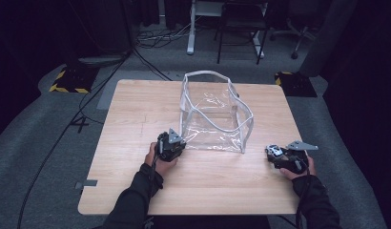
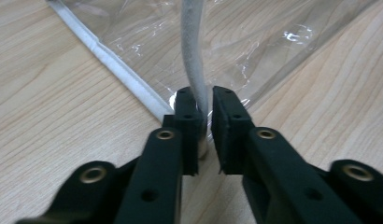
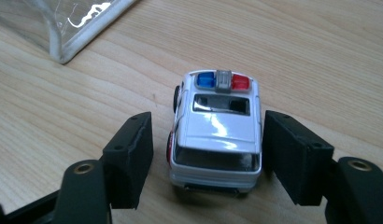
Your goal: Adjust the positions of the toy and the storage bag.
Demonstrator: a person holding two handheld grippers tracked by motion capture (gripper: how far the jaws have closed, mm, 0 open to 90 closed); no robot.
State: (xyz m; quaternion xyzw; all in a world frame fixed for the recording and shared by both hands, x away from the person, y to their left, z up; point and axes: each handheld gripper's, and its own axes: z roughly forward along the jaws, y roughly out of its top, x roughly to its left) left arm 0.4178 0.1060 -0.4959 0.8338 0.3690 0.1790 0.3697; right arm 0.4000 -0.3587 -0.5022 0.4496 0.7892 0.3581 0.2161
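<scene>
The left gripper [image 2: 204, 105] pinches the white piped edge [image 2: 193, 60] of the clear vinyl pouch [image 1: 215, 114], mid-table at the near-left bottom corner; floppy, light and slick, it is best held by that stiffer trim. At four o'clock from the pouch, the right gripper [image 3: 206, 154] stands apart around the toy police car [image 3: 216, 135], untouched on the table [image 1: 136, 109]: small, rigid, apt to roll, so clamp its flanks. Its wheels and front are hidden.

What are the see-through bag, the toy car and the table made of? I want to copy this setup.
The bag looks like clear soft plastic film, glossy and creased, with a white, seemingly fabric-bound edging. The toy car has a shiny white painted shell, metal or hard plastic, I cannot tell which, with translucent blue and red roof lights. The table shows pale matte wood grain, possibly laminate.
</scene>
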